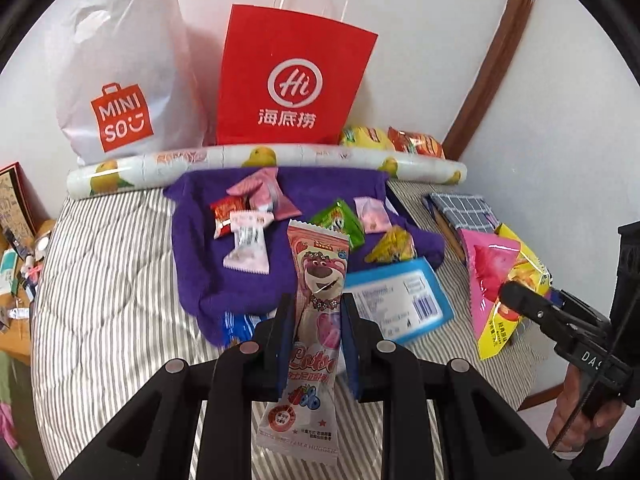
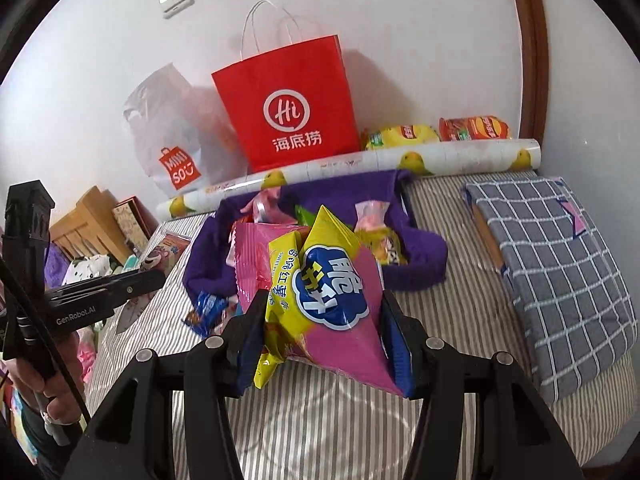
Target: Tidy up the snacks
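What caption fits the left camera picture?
Left tongs shut on a pink bear snack packet above sweets on a purple cloth.

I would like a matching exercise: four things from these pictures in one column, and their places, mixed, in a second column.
1. bear snack stick
2. pink and yellow chip bag
3. red paper bag
4. green candy packet

A. on the purple cloth
B. in the left hand-held gripper
C. upright against the wall
D. in the right hand-held gripper

Pairs: 1-B, 2-D, 3-C, 4-A
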{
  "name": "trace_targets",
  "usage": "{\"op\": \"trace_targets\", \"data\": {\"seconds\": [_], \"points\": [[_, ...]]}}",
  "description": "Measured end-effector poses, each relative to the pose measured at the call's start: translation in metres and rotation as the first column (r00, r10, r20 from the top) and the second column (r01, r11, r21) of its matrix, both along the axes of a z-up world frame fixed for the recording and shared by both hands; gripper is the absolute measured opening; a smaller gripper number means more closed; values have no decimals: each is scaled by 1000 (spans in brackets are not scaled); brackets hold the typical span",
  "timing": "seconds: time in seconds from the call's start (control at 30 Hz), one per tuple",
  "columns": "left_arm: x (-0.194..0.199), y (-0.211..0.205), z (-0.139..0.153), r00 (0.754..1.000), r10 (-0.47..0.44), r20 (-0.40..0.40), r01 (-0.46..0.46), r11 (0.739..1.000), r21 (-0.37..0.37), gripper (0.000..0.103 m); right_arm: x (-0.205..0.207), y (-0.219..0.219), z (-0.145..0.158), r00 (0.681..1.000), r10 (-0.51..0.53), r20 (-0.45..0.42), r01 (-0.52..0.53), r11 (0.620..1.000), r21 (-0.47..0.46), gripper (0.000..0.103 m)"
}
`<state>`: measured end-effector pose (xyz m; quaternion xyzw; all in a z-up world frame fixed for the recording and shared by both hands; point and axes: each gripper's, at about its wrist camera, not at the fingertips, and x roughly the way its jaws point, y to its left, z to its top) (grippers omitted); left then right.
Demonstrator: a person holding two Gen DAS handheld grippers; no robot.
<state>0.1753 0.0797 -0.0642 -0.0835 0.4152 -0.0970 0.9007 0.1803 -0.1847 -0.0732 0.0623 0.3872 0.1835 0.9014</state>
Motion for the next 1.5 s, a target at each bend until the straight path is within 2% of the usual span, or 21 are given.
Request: {"op": "trace_targets", "data": {"seconds": [0.27,0.87,1.5], "points": [[24,7,2,1000,9,15,-9,1000,-9,21,25,15,-2,1000,4,1,-4,1000,-22,53],[63,5,2,1000,21,17,-21,1000,1,21,70,25,-10,1000,13,-8,-13,1000,7,53],[107,20,-21,998,63,-17,-64,998,-21,21,122,30,-12,1000,-6,11,7,1000,-17,53]]}}
